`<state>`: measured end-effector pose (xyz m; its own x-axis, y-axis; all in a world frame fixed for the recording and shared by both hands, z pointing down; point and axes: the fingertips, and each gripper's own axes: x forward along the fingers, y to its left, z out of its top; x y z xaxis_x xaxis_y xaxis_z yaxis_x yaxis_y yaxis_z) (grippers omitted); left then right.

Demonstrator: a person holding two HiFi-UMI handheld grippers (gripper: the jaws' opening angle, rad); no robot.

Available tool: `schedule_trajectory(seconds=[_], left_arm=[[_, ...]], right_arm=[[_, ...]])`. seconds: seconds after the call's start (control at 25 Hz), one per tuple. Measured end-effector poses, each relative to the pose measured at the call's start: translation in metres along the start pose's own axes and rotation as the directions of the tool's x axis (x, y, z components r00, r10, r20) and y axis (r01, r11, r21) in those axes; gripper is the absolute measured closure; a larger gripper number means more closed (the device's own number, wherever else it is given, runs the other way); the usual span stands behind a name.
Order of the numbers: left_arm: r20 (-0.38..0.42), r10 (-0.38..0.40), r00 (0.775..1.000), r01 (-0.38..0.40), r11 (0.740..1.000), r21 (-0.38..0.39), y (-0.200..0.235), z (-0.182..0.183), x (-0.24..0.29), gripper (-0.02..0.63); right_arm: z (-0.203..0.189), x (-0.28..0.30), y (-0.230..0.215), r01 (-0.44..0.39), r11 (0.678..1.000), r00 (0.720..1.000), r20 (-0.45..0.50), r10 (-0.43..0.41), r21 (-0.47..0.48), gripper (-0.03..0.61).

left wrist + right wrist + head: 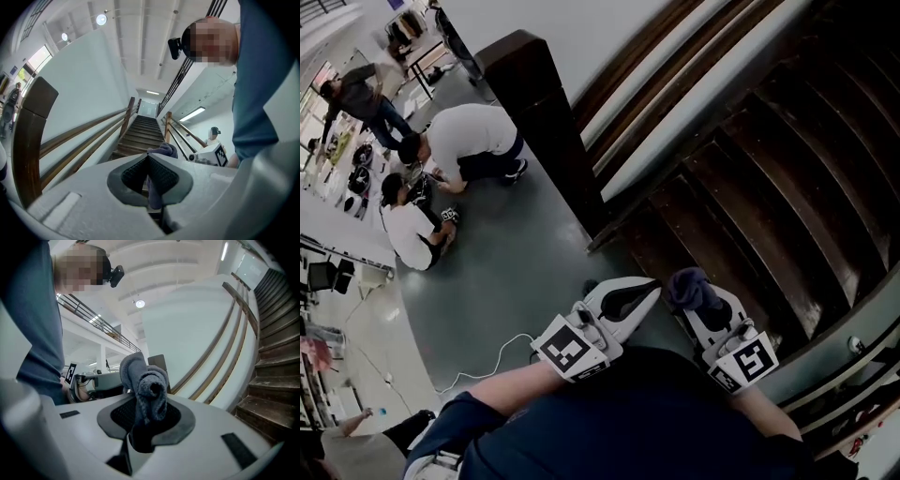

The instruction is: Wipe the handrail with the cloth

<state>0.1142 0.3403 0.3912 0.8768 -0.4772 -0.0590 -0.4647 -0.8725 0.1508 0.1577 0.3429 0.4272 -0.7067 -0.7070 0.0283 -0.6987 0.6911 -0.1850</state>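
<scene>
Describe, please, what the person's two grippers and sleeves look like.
Both the left gripper and the right gripper have smooth white wedge-shaped shells with dark grey, finely ribbed pads at the jaws. Each carries a white cube printed with black square markers at its rear. The person wears a dark blue short-sleeved top.

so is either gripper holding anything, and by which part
Right gripper clamps the cloth by its lower part, the bunched rest standing free; left gripper holds nothing.

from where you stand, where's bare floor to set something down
Bare grey floor lies in front of the newel post. The stair treads on the right look bare too. Left is crowded: two crouching people, a white cable nearer.
</scene>
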Motion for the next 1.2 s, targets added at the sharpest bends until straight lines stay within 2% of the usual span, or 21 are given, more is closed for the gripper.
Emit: schedule_trajectory(seconds=[0.24,0.44,0.6,0.88,1.04,1.2], left_arm=[[0.026,-0.09,0.996,0.09,0.996,-0.017,0.114,0.019,0.015,0.611],[0.027,-0.168,0.985,0.168,0.986,0.01,0.207,0.061,0.016,0.611],[0.034,-0.17,0.985,0.17,0.985,-0.002,0.264,0.077,0.02,0.611],[0.041,-0.151,0.988,0.151,0.988,-0.01,0.304,0.078,0.056,0.611],[0.038,-0.106,0.994,0.106,0.994,0.006,0.324,0.083,0.083,0.609],[0.038,-0.07,0.997,0.068,0.997,0.037,0.341,0.091,0.112,0.611]], right_arm=[[0.012,0.107,-0.038,0.084,0.996,0.996,0.006,-0.084,-0.023,0.483],[0.041,0.196,-0.066,0.174,0.985,0.985,0.019,-0.174,0.001,0.483],[0.057,0.245,-0.084,0.214,0.977,0.977,0.024,-0.214,0.0,0.483],[0.061,0.28,-0.129,0.191,0.981,0.981,0.033,-0.192,0.014,0.483],[0.064,0.301,-0.169,0.143,0.989,0.989,0.031,-0.144,0.028,0.483],[0.078,0.322,-0.2,0.075,0.997,0.996,0.05,-0.075,0.002,0.483]])
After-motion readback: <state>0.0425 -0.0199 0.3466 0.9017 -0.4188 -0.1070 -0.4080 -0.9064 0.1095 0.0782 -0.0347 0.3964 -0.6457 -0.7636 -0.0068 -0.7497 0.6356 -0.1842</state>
